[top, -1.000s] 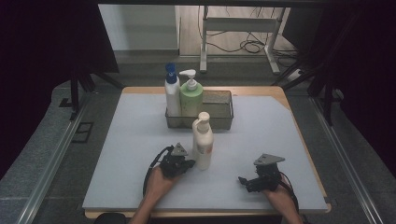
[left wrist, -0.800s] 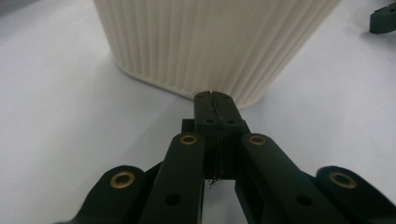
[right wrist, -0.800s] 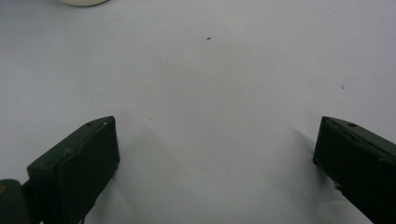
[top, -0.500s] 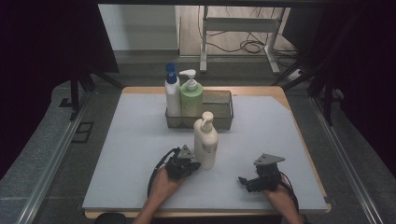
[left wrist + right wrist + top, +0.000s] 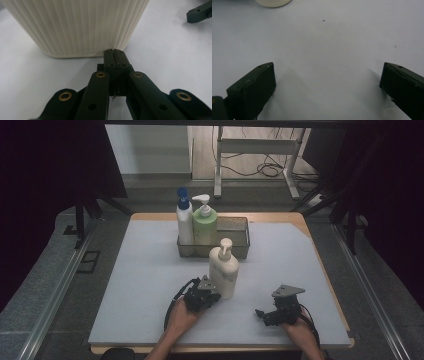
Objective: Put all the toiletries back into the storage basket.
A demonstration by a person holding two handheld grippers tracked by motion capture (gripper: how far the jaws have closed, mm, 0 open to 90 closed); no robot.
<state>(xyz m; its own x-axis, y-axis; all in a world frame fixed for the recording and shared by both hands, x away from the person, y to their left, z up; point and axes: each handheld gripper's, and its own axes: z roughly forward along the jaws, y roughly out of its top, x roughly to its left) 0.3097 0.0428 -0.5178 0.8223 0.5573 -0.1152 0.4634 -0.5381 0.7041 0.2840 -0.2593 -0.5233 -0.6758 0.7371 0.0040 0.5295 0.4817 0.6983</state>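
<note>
High view: a cream pump bottle stands upright on the white table mat, just in front of a mesh basket holding a blue-capped bottle and a green bottle. Left gripper, jaws pressed together and empty, has its tips at the bottle's ribbed base. Right gripper rests well apart, jaws wide and empty.
</note>
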